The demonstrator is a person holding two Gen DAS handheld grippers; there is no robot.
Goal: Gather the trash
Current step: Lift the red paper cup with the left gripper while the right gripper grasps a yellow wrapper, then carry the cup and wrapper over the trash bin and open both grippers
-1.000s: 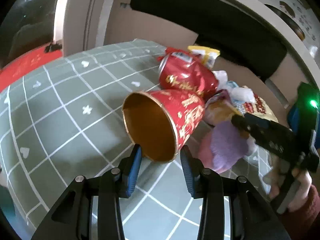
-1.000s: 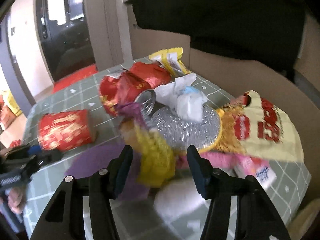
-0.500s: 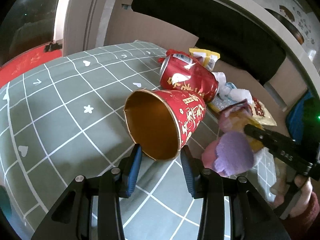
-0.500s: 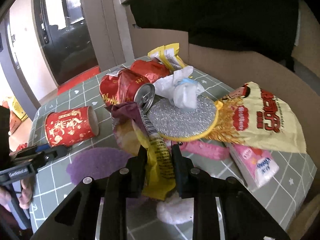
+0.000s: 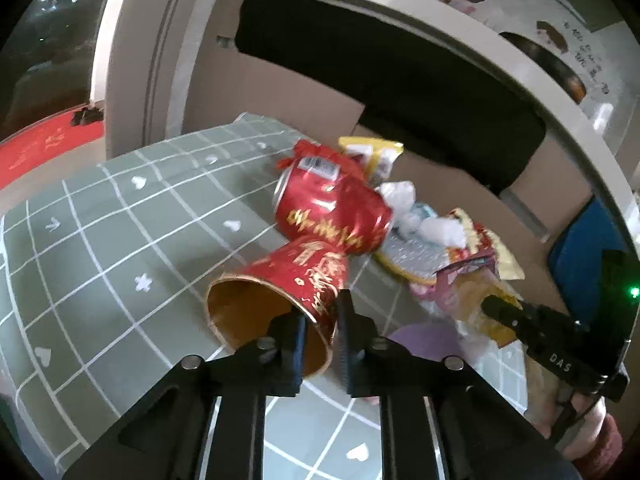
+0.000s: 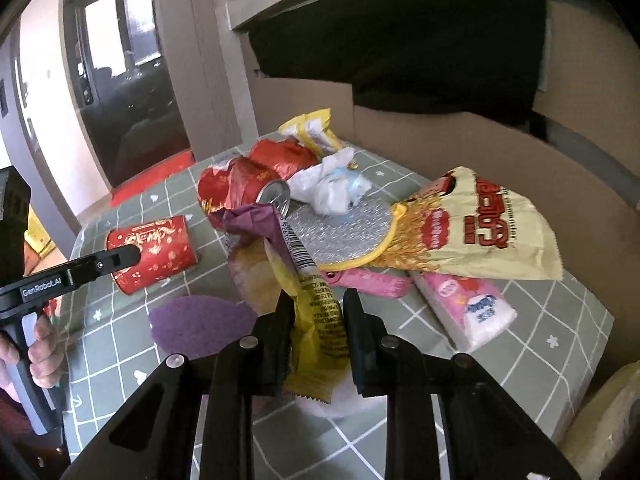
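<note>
Left gripper [image 5: 322,320]: jaws just closed, clamped on rim of red cup [image 5: 288,292], cup tipped on its side at the desk [image 5: 120,240]. Right gripper [image 6: 316,312]: jaws clamped on yellow wrapper [image 6: 316,320]. Beyond it: red can [image 6: 248,192], tissue [image 6: 328,188], chip bag [image 6: 472,228], purple disc [image 6: 192,328].

Left hand-held gripper [image 5: 322,320] angled downward, jaws just closed, pinching a cup rim [image 5: 320,320], right hand-held gripper [image 6: 316,316] angled downward, clamped on a wrapper [image 6: 316,320], fingers [image 6: 44,356] around left handle
</note>
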